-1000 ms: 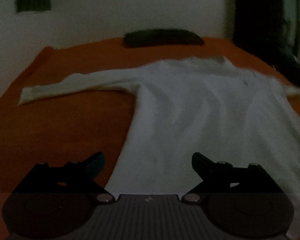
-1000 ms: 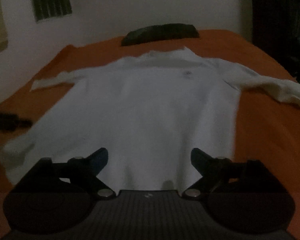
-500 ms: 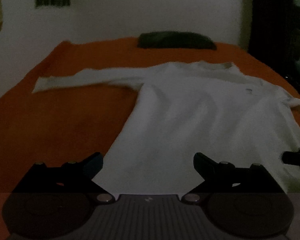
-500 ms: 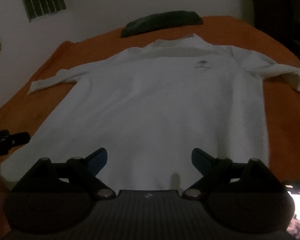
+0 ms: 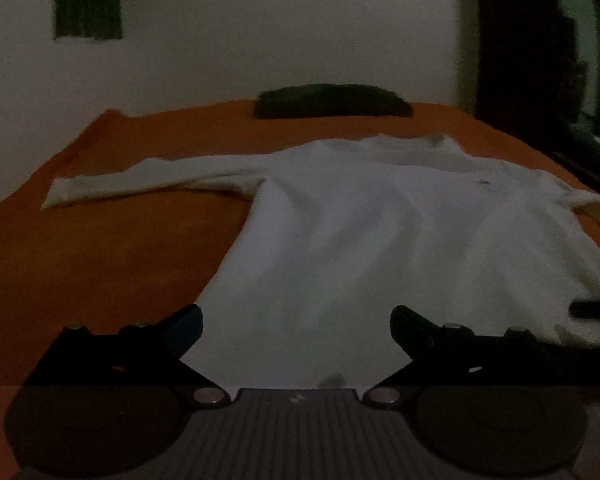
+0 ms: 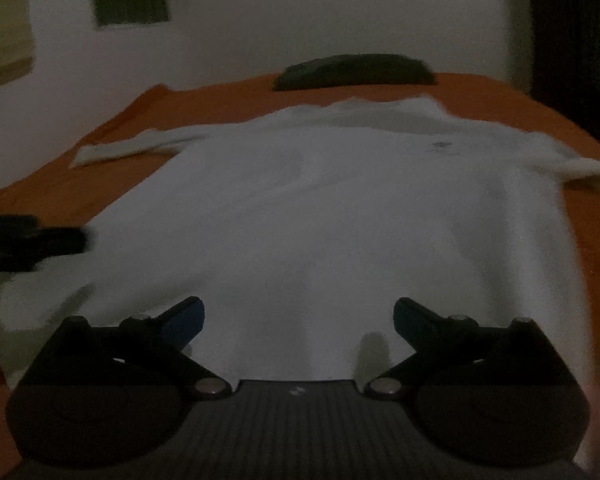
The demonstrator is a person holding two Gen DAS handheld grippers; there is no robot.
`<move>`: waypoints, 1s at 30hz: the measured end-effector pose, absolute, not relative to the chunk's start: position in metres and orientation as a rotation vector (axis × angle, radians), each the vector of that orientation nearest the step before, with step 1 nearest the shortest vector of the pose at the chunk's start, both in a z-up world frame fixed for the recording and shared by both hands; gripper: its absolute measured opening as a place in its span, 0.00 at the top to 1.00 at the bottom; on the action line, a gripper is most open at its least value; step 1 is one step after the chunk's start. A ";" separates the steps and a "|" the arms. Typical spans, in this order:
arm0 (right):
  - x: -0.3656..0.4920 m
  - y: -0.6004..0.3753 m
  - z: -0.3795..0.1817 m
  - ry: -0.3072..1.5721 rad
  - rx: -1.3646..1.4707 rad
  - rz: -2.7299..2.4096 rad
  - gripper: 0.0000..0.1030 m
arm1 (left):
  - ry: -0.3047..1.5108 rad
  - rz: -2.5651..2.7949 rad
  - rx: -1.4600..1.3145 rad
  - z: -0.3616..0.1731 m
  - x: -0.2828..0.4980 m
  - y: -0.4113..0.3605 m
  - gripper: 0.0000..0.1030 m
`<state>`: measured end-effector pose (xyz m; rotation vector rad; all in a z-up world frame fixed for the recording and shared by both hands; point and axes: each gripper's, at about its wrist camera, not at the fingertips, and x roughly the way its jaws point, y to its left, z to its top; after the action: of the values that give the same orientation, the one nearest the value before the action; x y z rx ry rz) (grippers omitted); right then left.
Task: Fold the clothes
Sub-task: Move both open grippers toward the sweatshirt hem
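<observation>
- Lighting is dim in both wrist views; fine detail is poor, and the right wrist view is somewhat blurred.
- A white long-sleeved shirt (image 5: 380, 232) lies spread flat, front up, on a bed covered with an orange sheet (image 5: 100, 264). Its collar points toward the far wall and its hem lies nearest the cameras.
- One sleeve (image 5: 148, 182) stretches out straight across the sheet toward the left side of the bed. The other sleeve (image 6: 572, 166) runs off toward the right edge of the bed; its end is not visible.
- A small dark mark (image 6: 440, 146) sits on the chest of the shirt; what it depicts cannot be made out.
- A dark pillow (image 5: 332, 101) rests at the head of the bed, beyond the collar and apart from it.
- Left gripper (image 5: 296, 320): jaws opening and standing wide. Shirt fabric near the hem shows in the gap between the fingers, but neither finger is pressing on it. Nothing is held.
- Right gripper (image 6: 298, 316): jaws opening and standing wide, over the shirt near its hem. Fabric fills the gap, with no grip on it.
- The right gripper appears at the right edge of the left wrist view as a dark shape over the hem corner; the left gripper shows likewise at the left edge of the right wrist view.
- A white wall (image 5: 280, 32) stands behind the bed, with a dark vent (image 5: 88, 0) set high in it.
</observation>
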<state>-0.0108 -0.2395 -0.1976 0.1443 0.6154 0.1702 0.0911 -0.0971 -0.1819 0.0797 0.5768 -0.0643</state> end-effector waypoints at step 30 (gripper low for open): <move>-0.002 -0.208 -0.224 0.661 -0.006 0.176 0.00 | 0.598 -0.047 0.070 -0.240 0.078 -0.080 0.00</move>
<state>-0.0021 -0.2082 -0.2239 -0.0057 0.6609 0.1759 0.0784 -0.0803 -0.2399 0.0697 0.5982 -0.0470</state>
